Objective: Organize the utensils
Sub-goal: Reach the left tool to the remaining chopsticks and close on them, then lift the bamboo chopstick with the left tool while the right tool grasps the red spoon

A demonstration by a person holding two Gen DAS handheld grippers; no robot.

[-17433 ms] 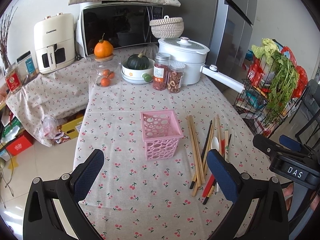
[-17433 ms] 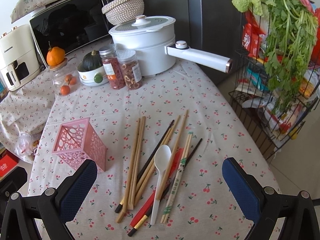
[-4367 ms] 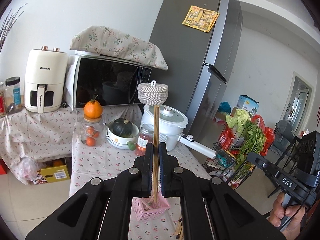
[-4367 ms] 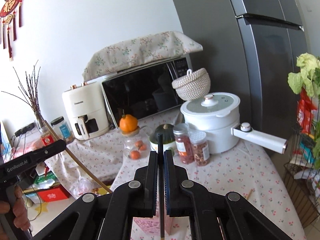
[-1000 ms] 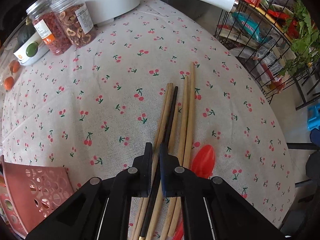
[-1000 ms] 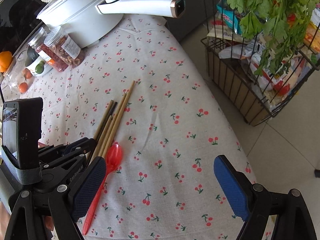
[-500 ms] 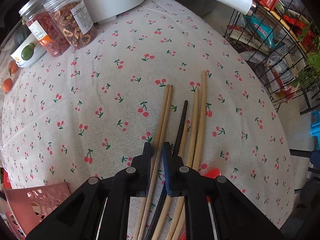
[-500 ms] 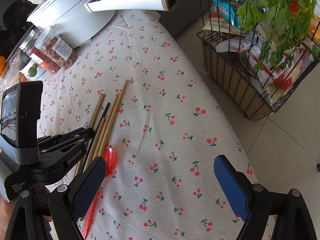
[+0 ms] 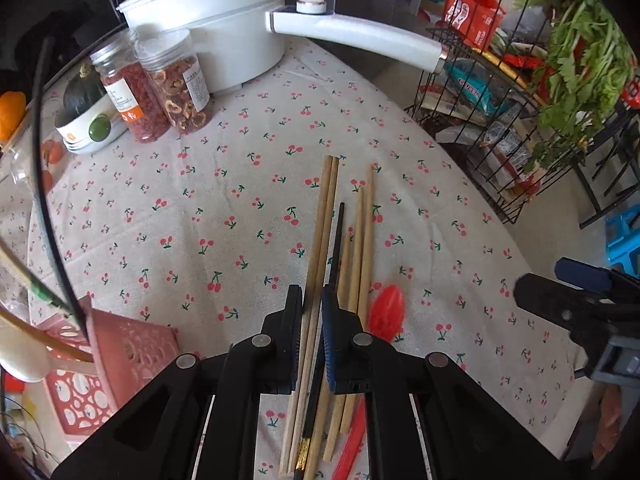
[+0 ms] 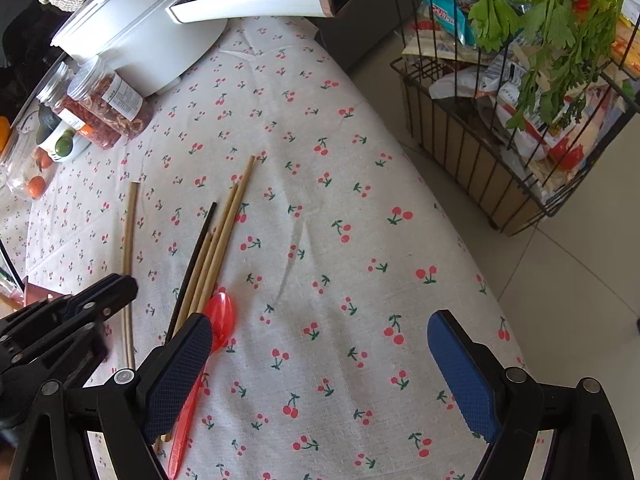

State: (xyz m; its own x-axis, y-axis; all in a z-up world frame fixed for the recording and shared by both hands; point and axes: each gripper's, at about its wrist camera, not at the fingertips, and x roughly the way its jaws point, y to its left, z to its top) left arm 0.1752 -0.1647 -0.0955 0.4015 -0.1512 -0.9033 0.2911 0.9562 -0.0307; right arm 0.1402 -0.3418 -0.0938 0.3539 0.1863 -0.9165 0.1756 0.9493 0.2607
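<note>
Wooden chopstick pair (image 9: 325, 216) in left gripper (image 9: 311, 334)

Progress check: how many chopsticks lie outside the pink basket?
6: two wooden chopsticks between the left gripper fingers, one black chopstick beside them, and three wooden ones right of it. More may be hidden under the grippers.

A table under a white cloth (image 10: 360, 184) printed with red cherries fills the scene. To its right stands a black wire rack (image 10: 480, 148) holding packets and leafy greens (image 10: 560, 12), on a pale tiled floor (image 10: 580, 280) in daylight.
</note>
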